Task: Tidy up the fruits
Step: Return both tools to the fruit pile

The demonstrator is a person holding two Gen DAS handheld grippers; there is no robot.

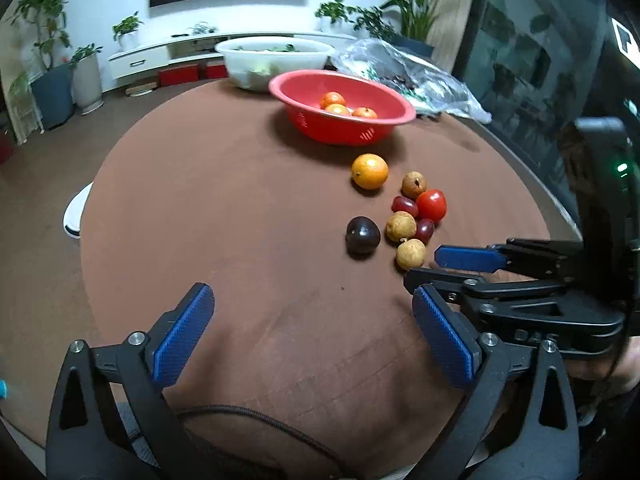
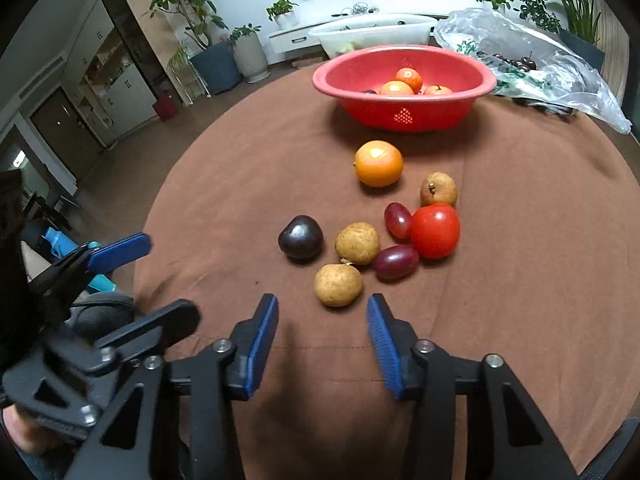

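On the brown round table lies a cluster of fruit: an orange (image 2: 378, 163), a dark plum (image 2: 301, 237), a red tomato (image 2: 435, 231), two red grapes (image 2: 398, 220) and three tan round fruits (image 2: 357, 243). Behind them a red basin (image 2: 400, 118) holds tangerines (image 2: 396, 88). My right gripper (image 2: 322, 304) is open just short of the nearest tan fruit (image 2: 338, 284), with nothing between its pads. My left gripper (image 1: 312, 300) is wide open over bare cloth, left of the plum (image 1: 362, 235); the right gripper (image 1: 424, 270) shows beside it.
A white basin (image 1: 276, 58) with greens stands behind the red one. A crumpled plastic bag (image 2: 532, 64) with dark cherries lies at the back right. The table edge (image 1: 520, 168) curves close on the right. A black cable (image 1: 256, 416) runs under my left gripper.
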